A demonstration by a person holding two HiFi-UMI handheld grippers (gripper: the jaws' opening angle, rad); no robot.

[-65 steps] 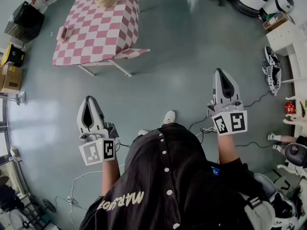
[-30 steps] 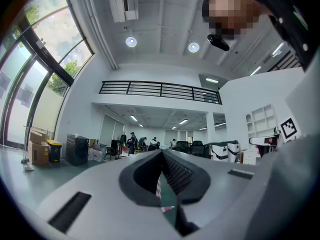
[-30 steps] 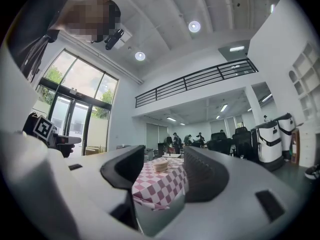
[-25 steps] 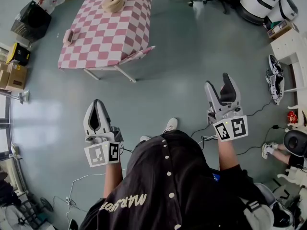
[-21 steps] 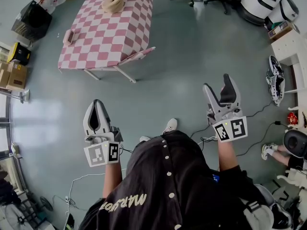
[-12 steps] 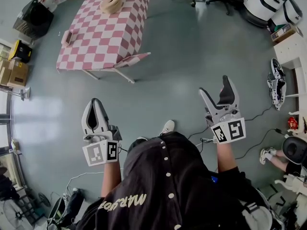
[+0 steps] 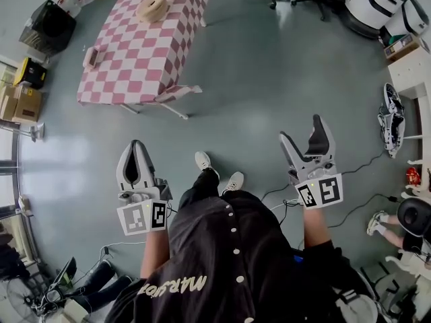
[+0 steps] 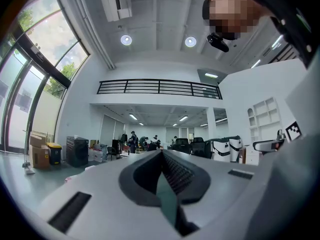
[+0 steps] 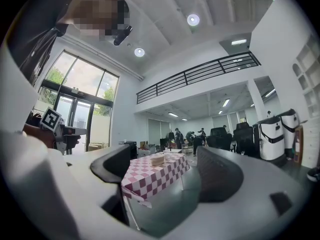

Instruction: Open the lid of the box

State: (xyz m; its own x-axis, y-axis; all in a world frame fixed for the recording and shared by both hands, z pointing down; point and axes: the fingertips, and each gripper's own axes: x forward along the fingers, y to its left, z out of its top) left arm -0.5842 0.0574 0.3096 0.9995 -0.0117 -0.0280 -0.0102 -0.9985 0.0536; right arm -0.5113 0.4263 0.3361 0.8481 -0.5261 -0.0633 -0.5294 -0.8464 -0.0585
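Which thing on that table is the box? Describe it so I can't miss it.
Find the pink-and-white checked table at the head view's top left. Near its far end sits the box, round and pale tan. The small flat object at the table's left edge is far lower.

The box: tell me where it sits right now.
In the head view, the box sits near the far end of the pink-checked table, at the picture's upper left, ahead of the person.
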